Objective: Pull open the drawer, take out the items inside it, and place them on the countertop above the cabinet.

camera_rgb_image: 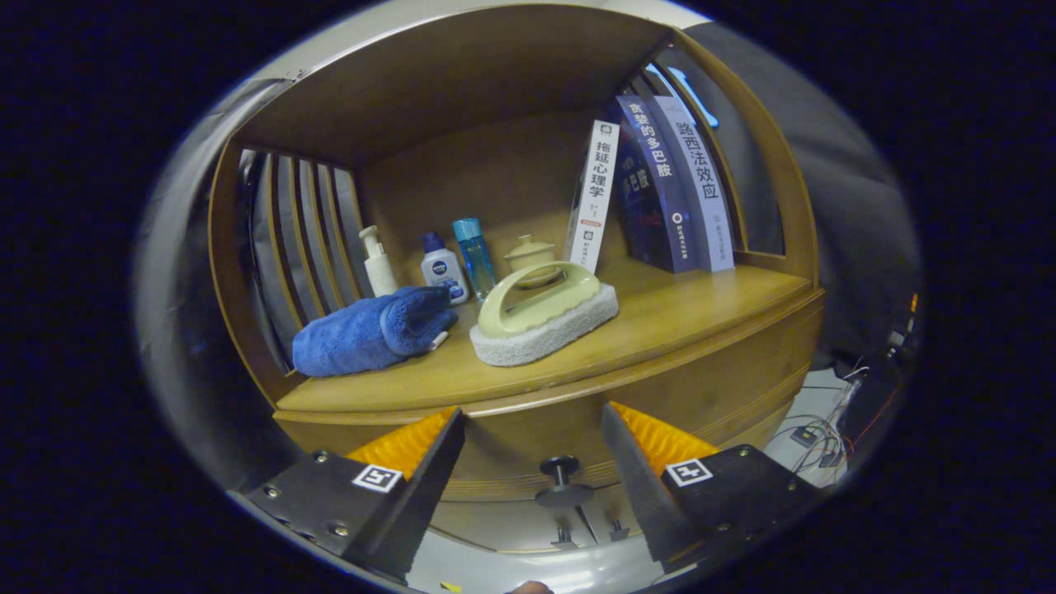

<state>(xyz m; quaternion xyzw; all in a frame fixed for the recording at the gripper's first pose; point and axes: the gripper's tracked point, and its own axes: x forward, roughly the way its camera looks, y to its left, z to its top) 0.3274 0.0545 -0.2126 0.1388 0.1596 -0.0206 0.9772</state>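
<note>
In the gripper view I see my gripper [532,437] at the bottom centre of the frame, its two fingers spread wide apart and holding nothing. In the gap between them, low in the frame, sits the round knob [561,478] of the drawer [528,450] — the drawer front looks closed, set flush in the wooden cabinet [742,379]. The knob is just ahead of the fingertips, touching neither.

Above the drawer, across the middle of the frame, runs the countertop [660,322], a wooden shelf surface inside an open-fronted cabinet. Left of centre on it lies a rolled blue towel [371,330]. Just right of the towel, at the centre, rests a pale green scrubbing brush [544,313] with an arched handle and a white pad underneath. Behind these, toward the back wall, stand a white pump bottle [378,264], a small white and blue bottle [443,268], a clear blue bottle [474,252] and a small lidded pale green pot [528,256], partly hidden by the brush handle. In the upper right, three books [660,181] stand leaning toward the cabinet's right side

I cannot see inside the drawer — its contents are hidden
</note>
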